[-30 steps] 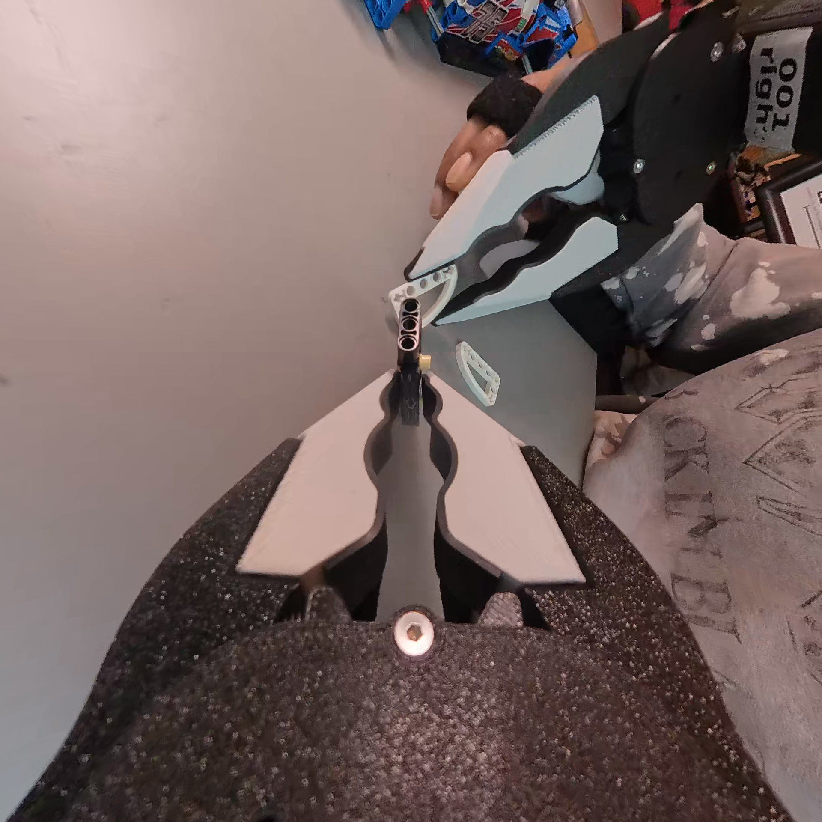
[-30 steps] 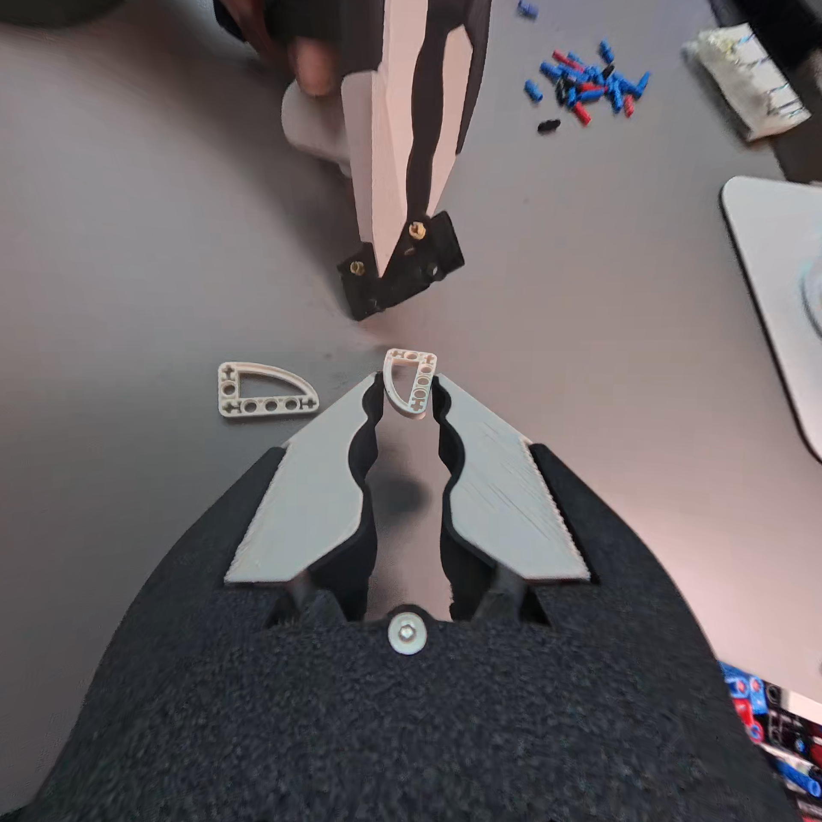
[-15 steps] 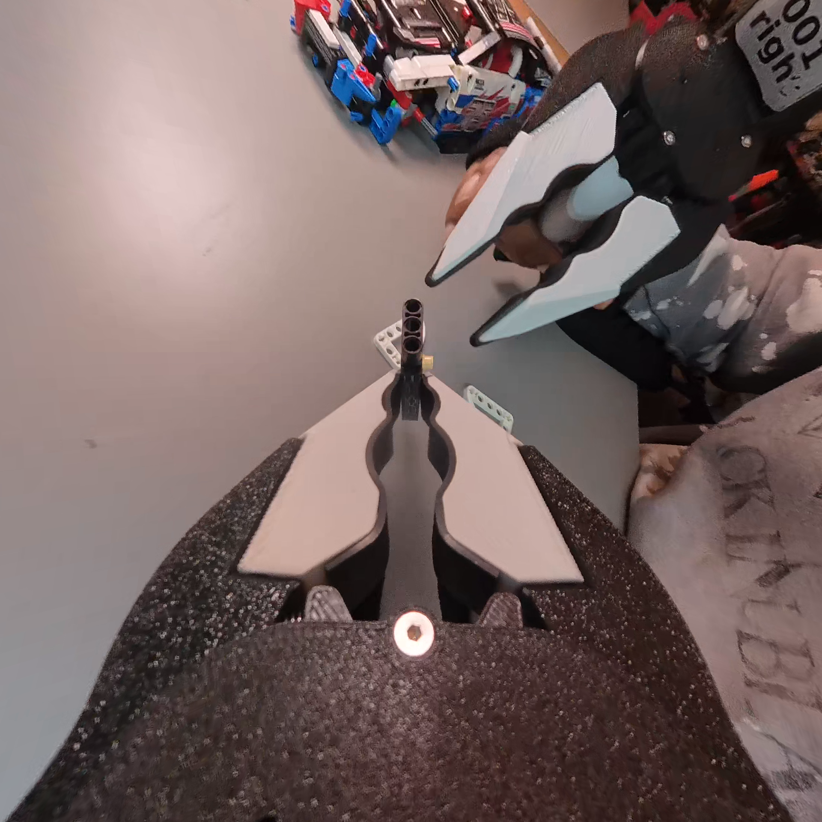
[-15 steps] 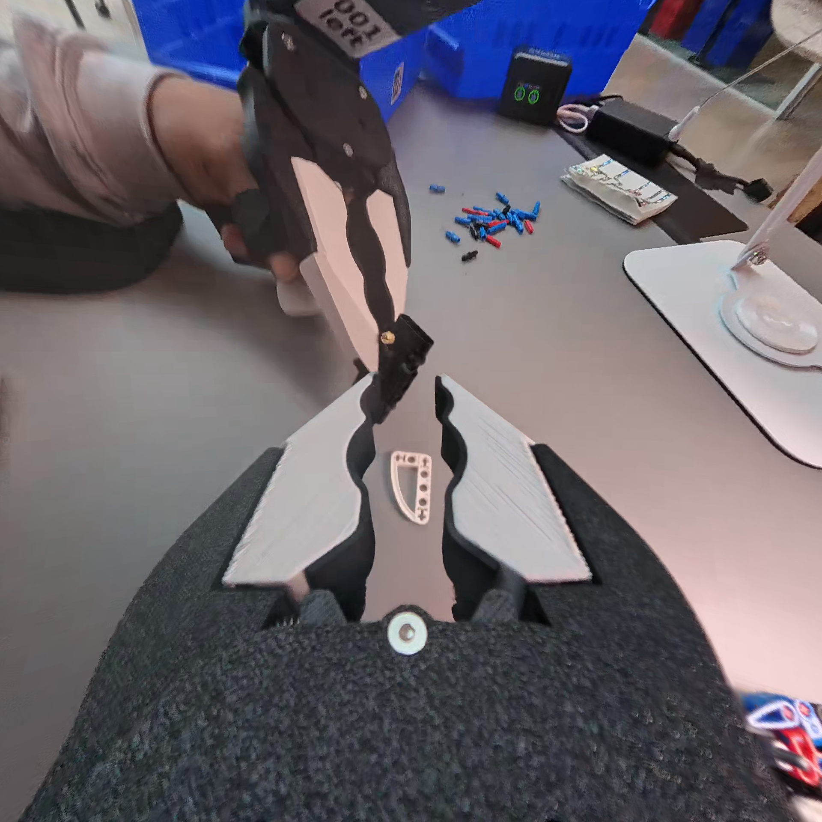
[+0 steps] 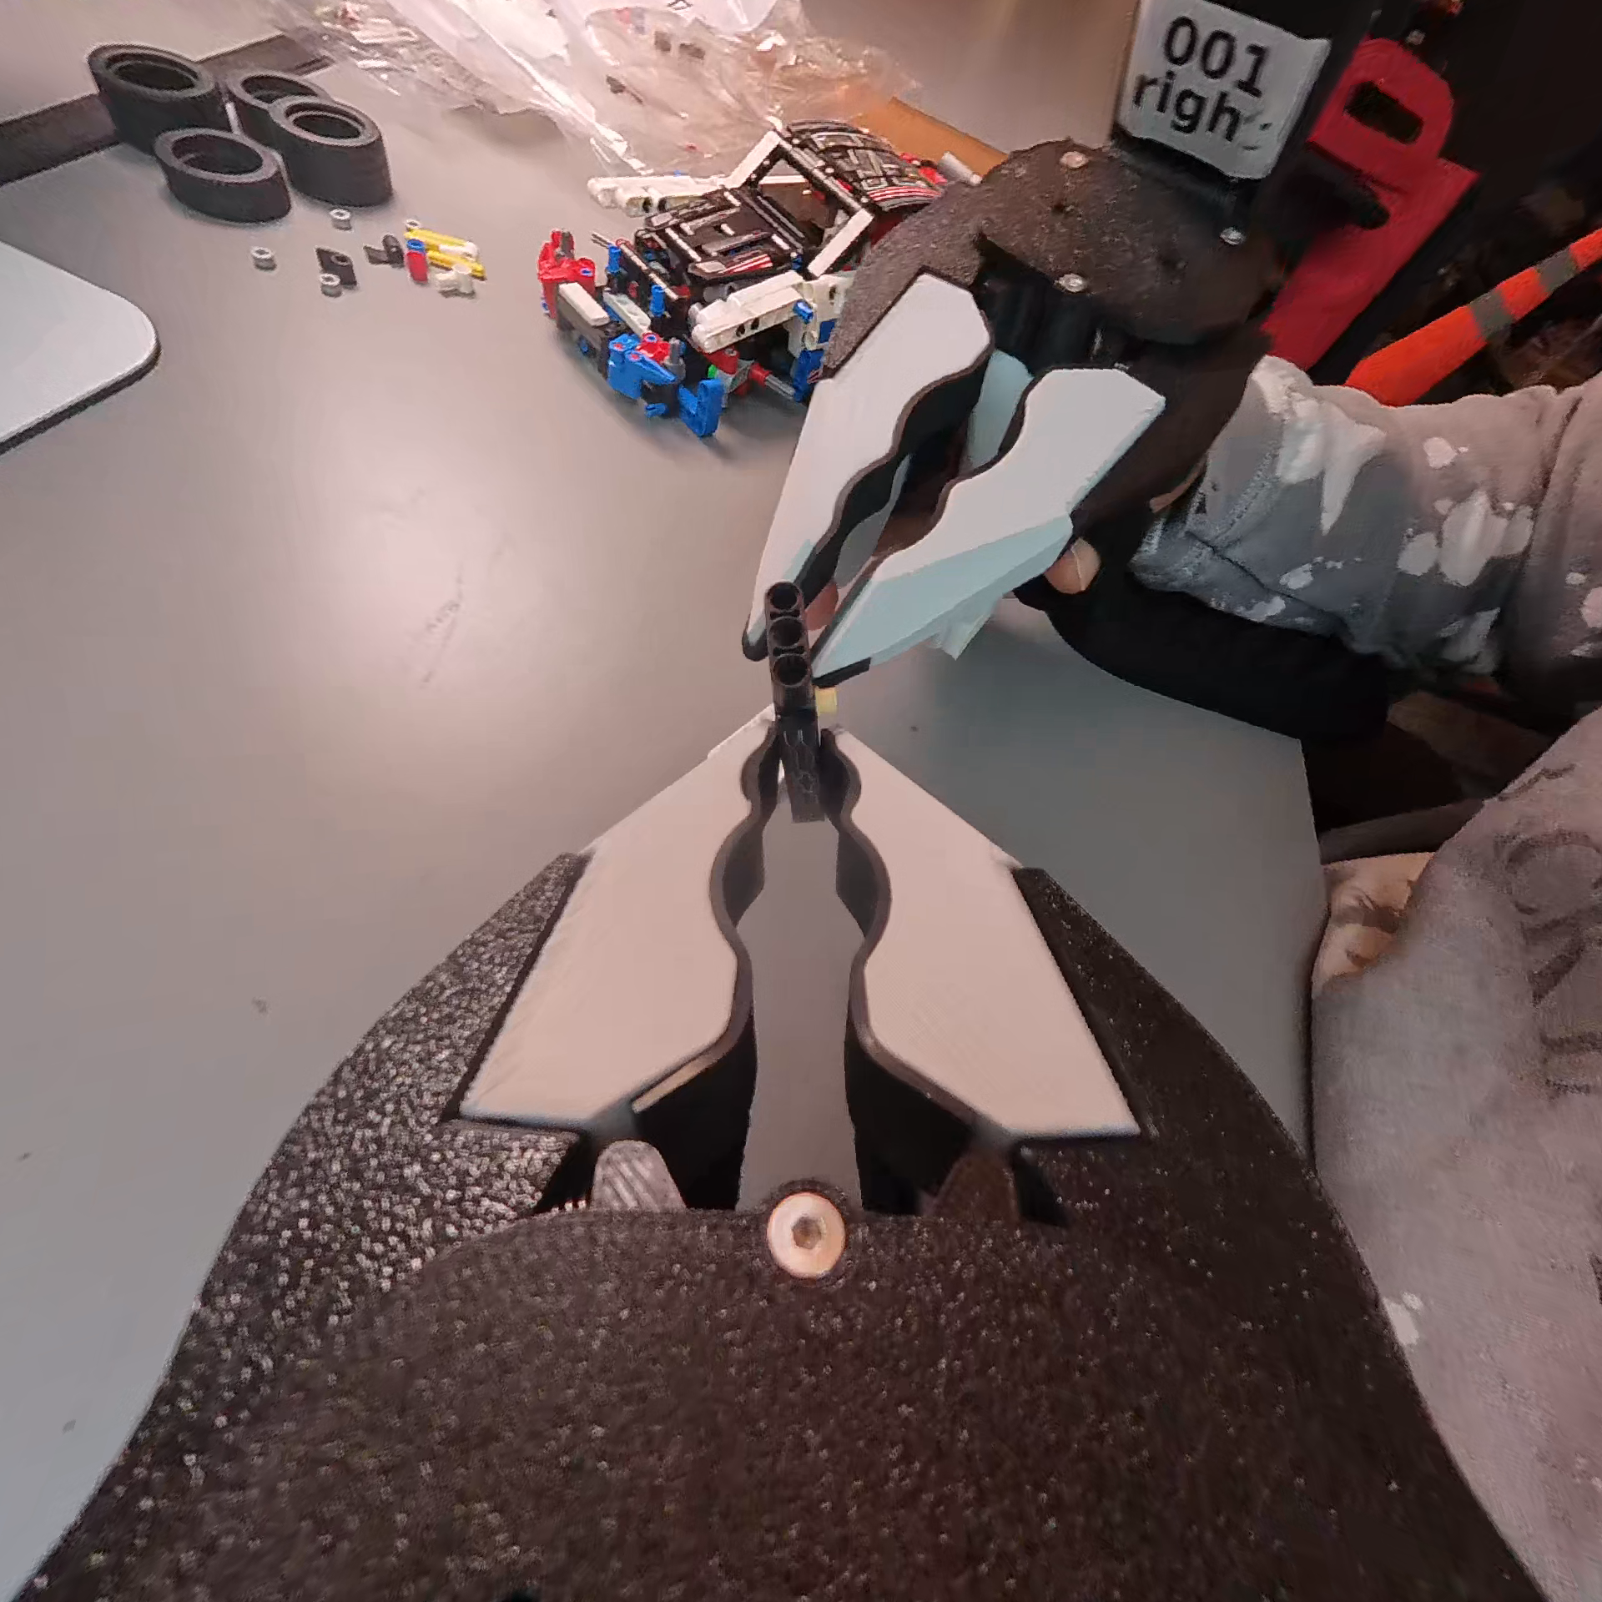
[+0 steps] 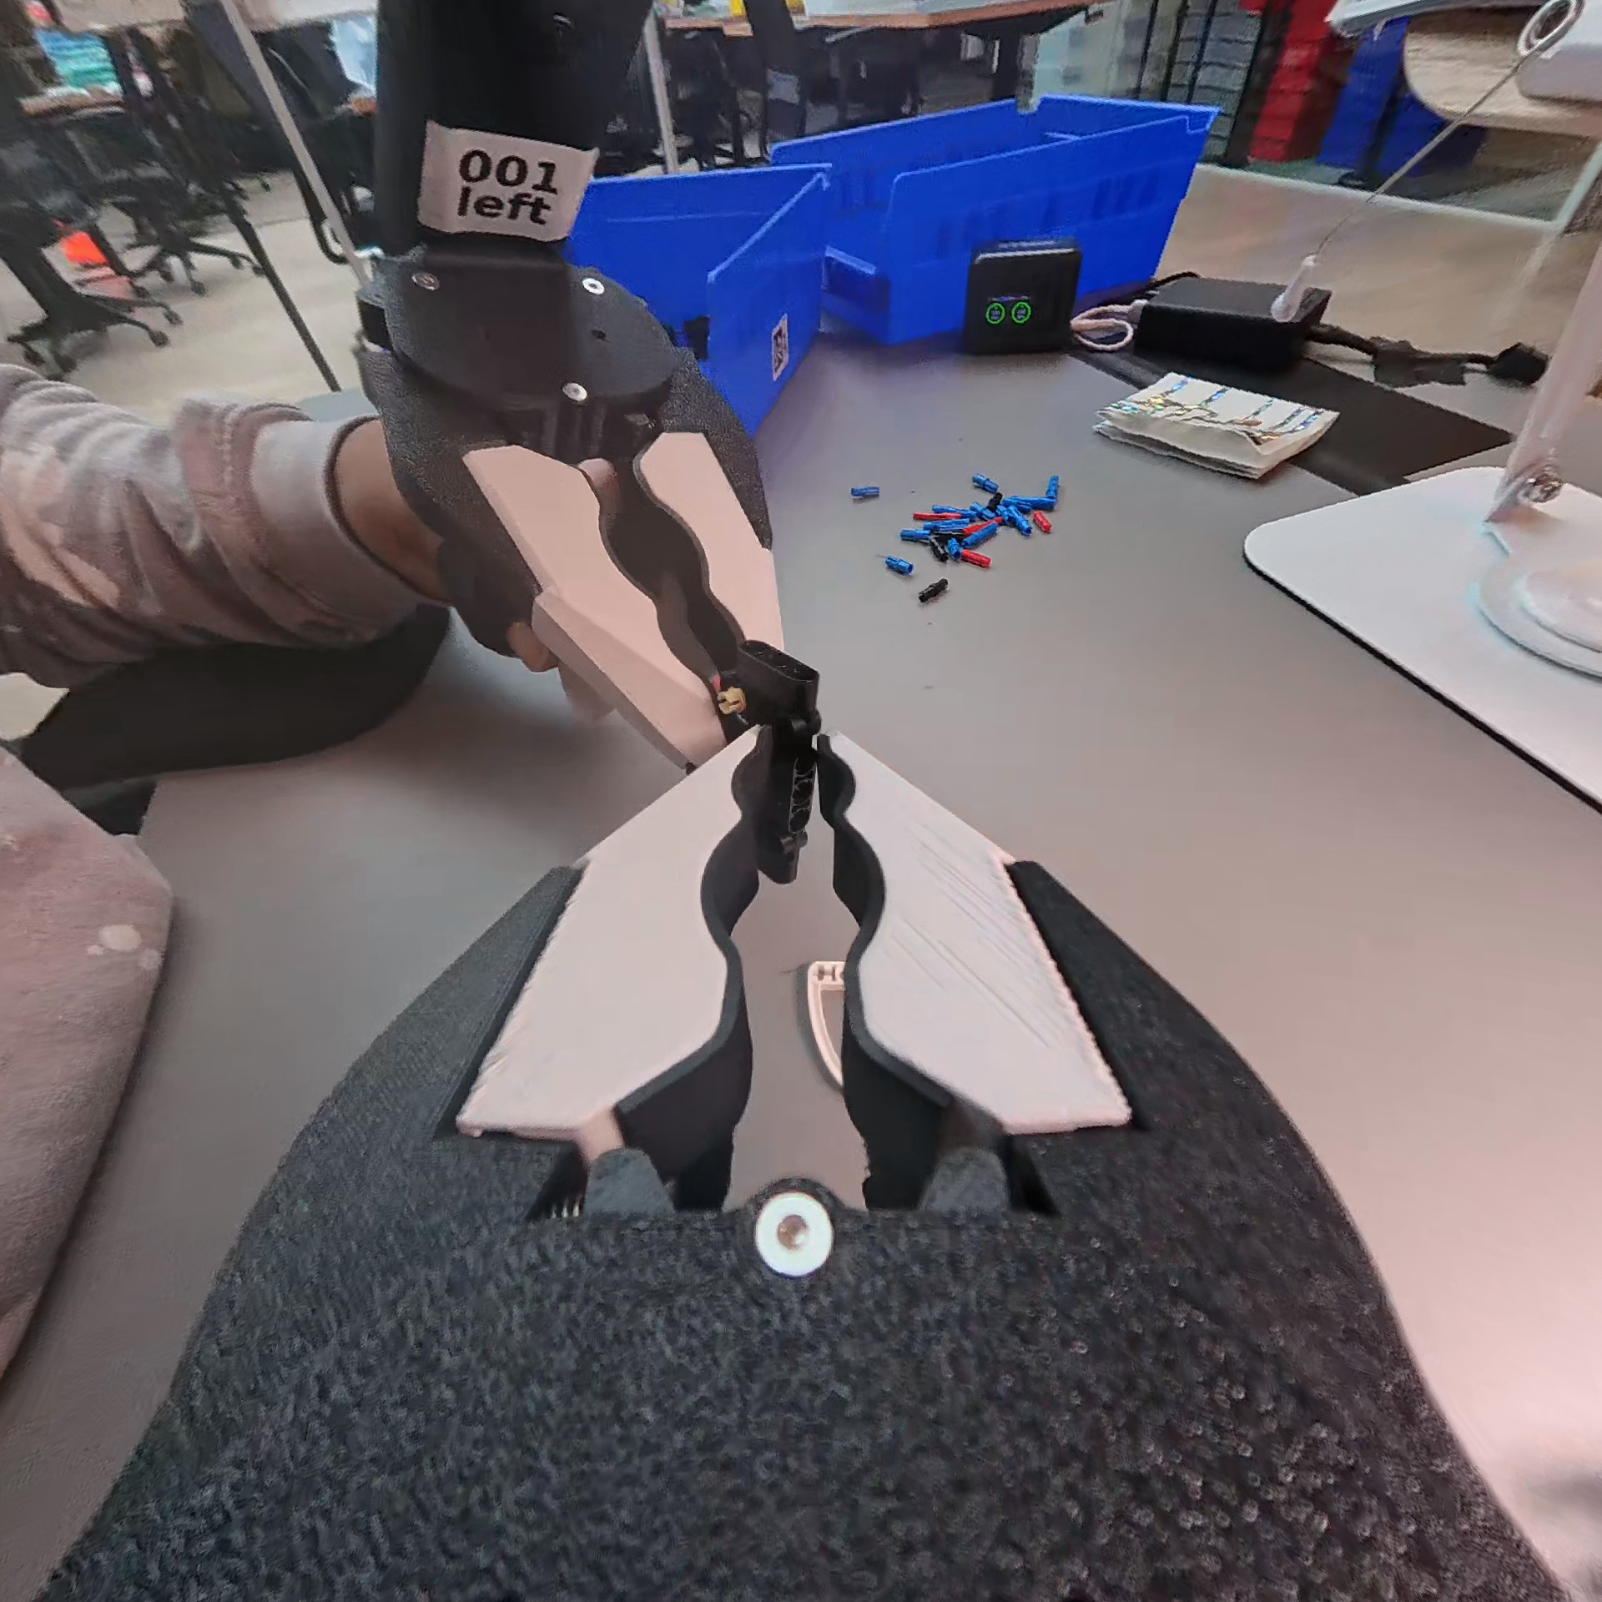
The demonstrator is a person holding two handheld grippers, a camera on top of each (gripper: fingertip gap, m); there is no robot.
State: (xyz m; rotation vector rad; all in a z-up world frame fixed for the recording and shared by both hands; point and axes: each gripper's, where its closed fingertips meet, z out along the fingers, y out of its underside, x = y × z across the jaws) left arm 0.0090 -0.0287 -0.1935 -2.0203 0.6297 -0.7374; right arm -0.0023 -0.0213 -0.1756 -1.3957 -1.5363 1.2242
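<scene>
L gripper (image 5: 802, 745) jaws clamped on black beam (image 5: 791, 646), held up off table (image 5: 347, 607). R gripper (image 6: 791, 745) jaws closed on beam's other end, both steadying it. White part (image 6: 825, 1023) lies below.

A grey table (image 5: 347, 607) carries a half-built toy car (image 5: 728, 286), with black tyres (image 5: 243, 130) and small loose parts (image 5: 407, 260) to its left.
</scene>
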